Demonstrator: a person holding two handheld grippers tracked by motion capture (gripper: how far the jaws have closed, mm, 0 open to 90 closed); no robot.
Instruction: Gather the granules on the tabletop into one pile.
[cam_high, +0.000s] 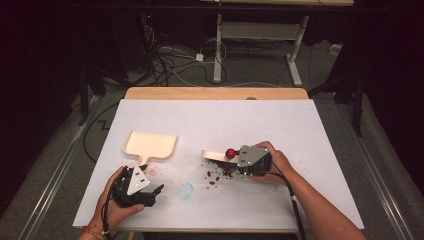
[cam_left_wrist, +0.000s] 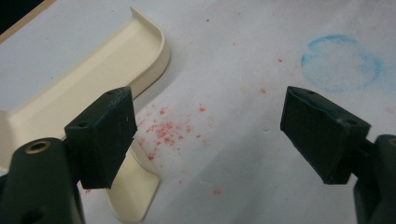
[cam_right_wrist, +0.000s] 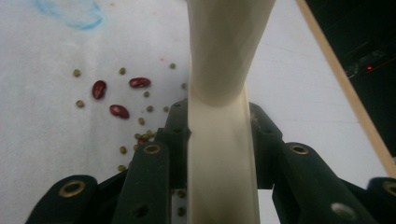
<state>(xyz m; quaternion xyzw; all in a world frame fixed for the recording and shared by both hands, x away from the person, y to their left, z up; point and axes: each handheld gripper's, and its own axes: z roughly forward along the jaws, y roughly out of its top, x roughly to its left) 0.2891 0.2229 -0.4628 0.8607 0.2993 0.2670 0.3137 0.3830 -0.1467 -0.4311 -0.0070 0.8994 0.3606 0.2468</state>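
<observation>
White paper covers the table, with dark floor and cables beyond its far edge. Near the left side lies a cream dustpan, its handle pointing toward the person. The left gripper rests just near of that handle with its jaws spread wide apart and nothing between them; in the left gripper view the handle sits beside one jaw, among pink stains, and a faint blue ring marks the paper farther off.

At the middle right, the right gripper is clamped on the handle of a cream brush or scraper, its far end reaching left. A red ball shows on or beside it; I cannot tell which. Red beans and small green beans lie scattered just near it.

This looks like a sweeping job, with the beans not yet gathered. The next move likely calls for the left gripper to close on the dustpan handle and bring the pan beside the beans.
</observation>
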